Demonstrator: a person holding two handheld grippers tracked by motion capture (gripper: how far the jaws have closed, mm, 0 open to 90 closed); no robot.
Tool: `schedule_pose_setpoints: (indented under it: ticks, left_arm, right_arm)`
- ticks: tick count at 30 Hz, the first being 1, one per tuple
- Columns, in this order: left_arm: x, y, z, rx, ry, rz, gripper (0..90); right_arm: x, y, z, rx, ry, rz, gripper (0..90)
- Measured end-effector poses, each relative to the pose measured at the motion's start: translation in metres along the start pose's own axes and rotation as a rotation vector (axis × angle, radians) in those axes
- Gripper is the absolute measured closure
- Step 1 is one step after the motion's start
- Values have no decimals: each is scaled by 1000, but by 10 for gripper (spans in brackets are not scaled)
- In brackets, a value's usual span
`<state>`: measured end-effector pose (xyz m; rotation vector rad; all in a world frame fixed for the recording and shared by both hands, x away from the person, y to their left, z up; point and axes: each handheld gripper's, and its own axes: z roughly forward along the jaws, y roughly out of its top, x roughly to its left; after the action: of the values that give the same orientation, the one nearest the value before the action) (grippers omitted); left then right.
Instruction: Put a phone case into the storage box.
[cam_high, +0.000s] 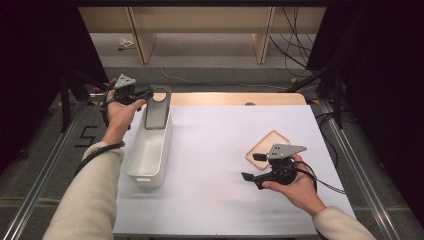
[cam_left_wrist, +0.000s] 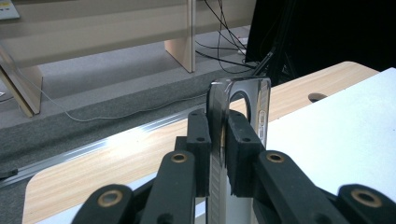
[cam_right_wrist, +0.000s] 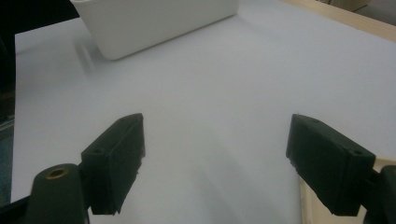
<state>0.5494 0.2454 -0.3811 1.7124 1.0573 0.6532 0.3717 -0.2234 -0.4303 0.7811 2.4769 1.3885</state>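
**Fingers clamp the grey board over the bin**

Fingers (cam_left_wrist: 243, 149) of the left gripper (cam_high: 145, 94) are clenched on a dark grey board (cam_high: 157, 107) with a round hole, held upright at the far end of the white bin (cam_high: 150, 150). To the right of the bin, well apart, the right gripper (cam_high: 250, 167) hovers spread and empty beside a small wooden tray (cam_high: 265, 142) on the counter (cam_high: 210, 165). With only its thin edge pinched, the board could pivot, or catch the bin's rim.

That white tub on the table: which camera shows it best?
The high view: the whole white tub shows, with its open inside. The right gripper view catches just its lower end; the left gripper view doesn't make it out clearly.
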Motion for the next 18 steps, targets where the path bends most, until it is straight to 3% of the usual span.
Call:
schedule_pose_setpoints:
  ticks: [18]
  left_arm:
    - [3, -5, 2, 25, 13, -4, 801]
  right_arm:
    - [1, 0, 1, 2, 1, 0, 205]
